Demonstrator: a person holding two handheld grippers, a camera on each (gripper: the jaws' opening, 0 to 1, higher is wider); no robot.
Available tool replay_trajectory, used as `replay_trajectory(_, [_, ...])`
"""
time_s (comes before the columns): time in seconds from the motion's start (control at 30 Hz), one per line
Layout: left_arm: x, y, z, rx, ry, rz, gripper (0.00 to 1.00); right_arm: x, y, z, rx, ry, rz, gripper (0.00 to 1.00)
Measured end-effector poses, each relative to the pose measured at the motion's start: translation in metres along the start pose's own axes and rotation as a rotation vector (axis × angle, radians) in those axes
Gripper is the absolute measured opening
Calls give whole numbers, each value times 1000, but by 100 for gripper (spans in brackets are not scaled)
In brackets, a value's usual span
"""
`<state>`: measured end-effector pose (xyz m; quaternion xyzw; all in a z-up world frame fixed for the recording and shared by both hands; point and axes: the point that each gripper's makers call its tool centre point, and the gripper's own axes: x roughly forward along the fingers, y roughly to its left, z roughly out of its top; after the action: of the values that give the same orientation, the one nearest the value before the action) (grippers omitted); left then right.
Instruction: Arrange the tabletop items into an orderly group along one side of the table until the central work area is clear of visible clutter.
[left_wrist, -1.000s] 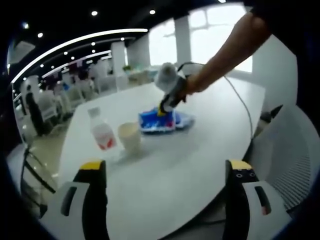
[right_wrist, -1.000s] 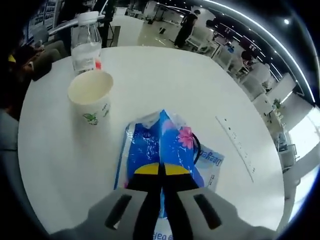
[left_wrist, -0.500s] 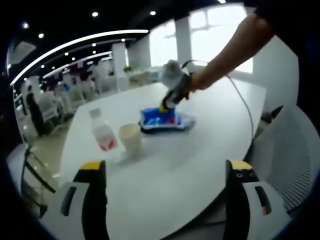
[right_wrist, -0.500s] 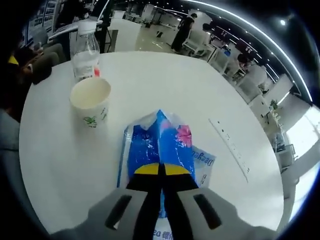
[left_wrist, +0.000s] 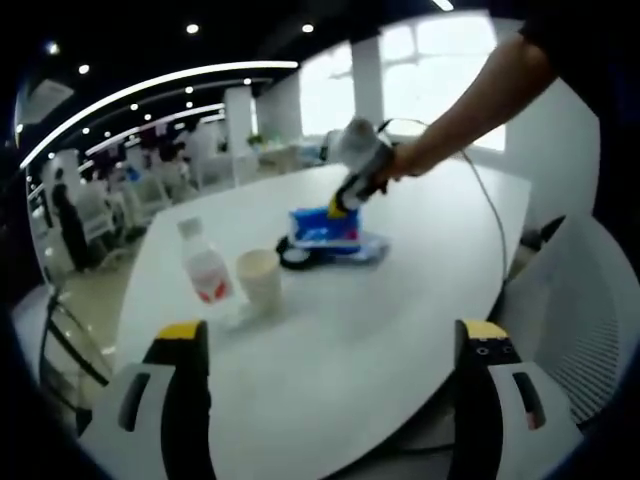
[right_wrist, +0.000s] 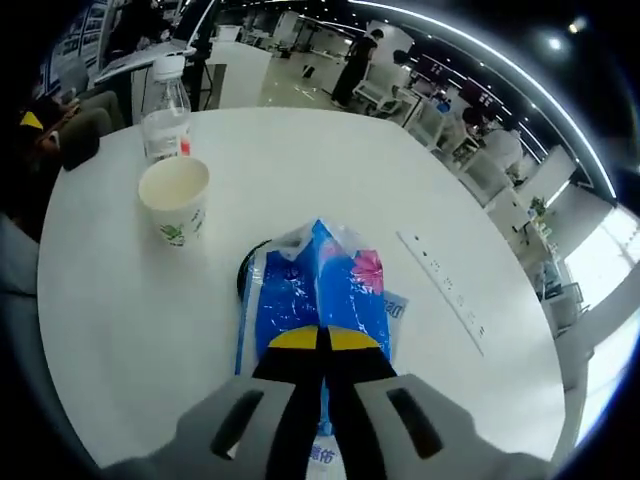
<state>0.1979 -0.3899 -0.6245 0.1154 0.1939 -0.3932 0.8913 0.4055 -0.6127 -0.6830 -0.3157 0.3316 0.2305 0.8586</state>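
Right gripper view: we are clamping the blue pack (right_wrist: 315, 295), jaws shut; left gripper (left_wrist: 325, 385) gaping empty; cup (right_wrist: 175, 200), bottle (right_wrist: 165, 115) remaining mid-table (right_wrist: 80, 330), ungrouped.

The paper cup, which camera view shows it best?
The right gripper view: it looks down on the paper cup, showing its open mouth and a green print on its side. In the left gripper view the cup appears side-on, smaller and blurrier, standing beside the water bottle.

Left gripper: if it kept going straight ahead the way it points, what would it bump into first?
Probably the bare white table; the paper cup and water bottle sit off to the left of its line, though depth is unclear.
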Motion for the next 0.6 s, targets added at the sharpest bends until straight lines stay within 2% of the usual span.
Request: replay_trajectory(0.6, [0,-5,-1,13,10,-18,100,-27,-36,-40,46,30,-74,0])
